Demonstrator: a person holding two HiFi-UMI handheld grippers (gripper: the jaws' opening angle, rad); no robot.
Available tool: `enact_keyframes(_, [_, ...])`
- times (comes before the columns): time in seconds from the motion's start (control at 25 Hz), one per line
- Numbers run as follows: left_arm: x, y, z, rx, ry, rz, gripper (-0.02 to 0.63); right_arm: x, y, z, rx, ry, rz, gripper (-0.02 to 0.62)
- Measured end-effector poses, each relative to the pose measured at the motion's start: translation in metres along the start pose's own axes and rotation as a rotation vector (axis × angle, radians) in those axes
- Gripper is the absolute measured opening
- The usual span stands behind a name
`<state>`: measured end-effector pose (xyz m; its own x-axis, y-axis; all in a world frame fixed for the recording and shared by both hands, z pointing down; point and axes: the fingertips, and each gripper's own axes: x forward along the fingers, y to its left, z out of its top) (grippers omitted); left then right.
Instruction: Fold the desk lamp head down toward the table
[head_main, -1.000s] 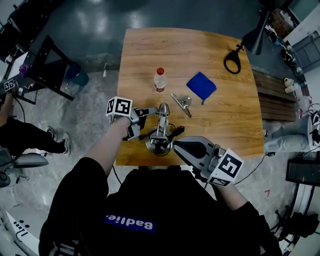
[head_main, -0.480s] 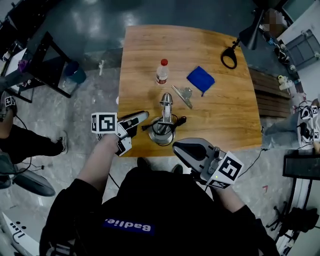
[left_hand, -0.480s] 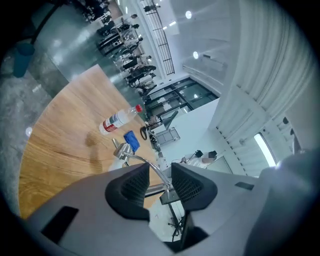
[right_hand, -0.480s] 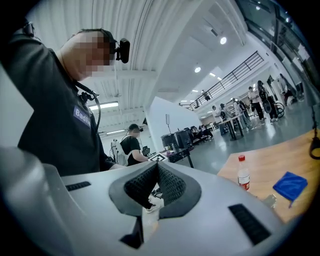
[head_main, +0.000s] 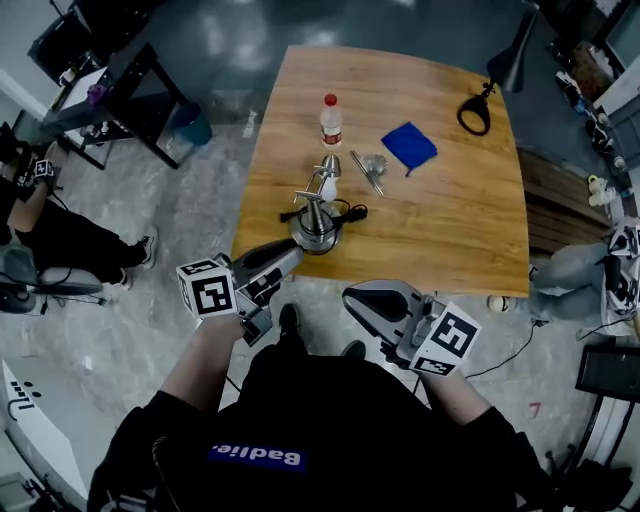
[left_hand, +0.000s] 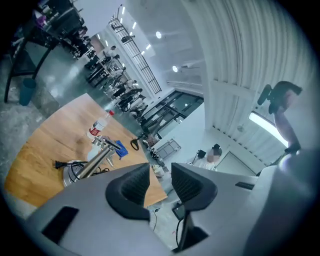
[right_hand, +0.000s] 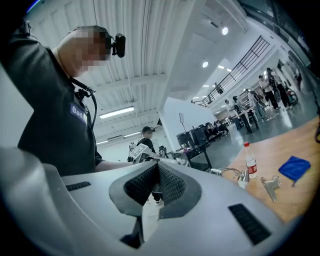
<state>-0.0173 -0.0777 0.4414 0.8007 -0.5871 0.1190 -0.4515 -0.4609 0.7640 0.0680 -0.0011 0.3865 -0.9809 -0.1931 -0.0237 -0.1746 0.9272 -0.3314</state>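
Head view: the lamp (head_main: 316, 218) stands near the bench's (head_main: 460, 230) front edge, its arm leaning away toward the bottle (head_main: 330, 120). The left tool (head_main: 288, 256) is just short of it, nearer than the right tool (head_main: 352, 298) (both off the bench). Left gripper view: tool spread, empty, lamp ahead-left. Right gripper view: tool pressed together, empty.

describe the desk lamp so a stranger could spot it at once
Start at the wooden table and look near its edge closest to the person. There stands a silver metal desk lamp on a round shiny base, a black cord beside it. Unlike the red-capped clear bottle and blue cloth farther back, it has a jointed arm.
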Motion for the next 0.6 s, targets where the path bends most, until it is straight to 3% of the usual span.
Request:
enact_keyframes(0.24, [-0.015, -0.085, -0.036, 0.247, 0.048, -0.055, 0.141, -0.021, 0.041, 0.001, -0.028, -0.023, -0.014, 0.006])
enact_keyframes(0.48, [-0.047, -0.138, -0.056, 0.556, 0.085, -0.099, 0.14, -0.014, 0.077, 0.007, -0.07, -0.053, -0.078, 0.006])
enact_keyframes(0.6, [-0.065, -0.15, -0.062, 0.663, 0.085, -0.125, 0.138, -0.001, 0.087, 0.004, -0.078, -0.044, -0.101, 0.006])
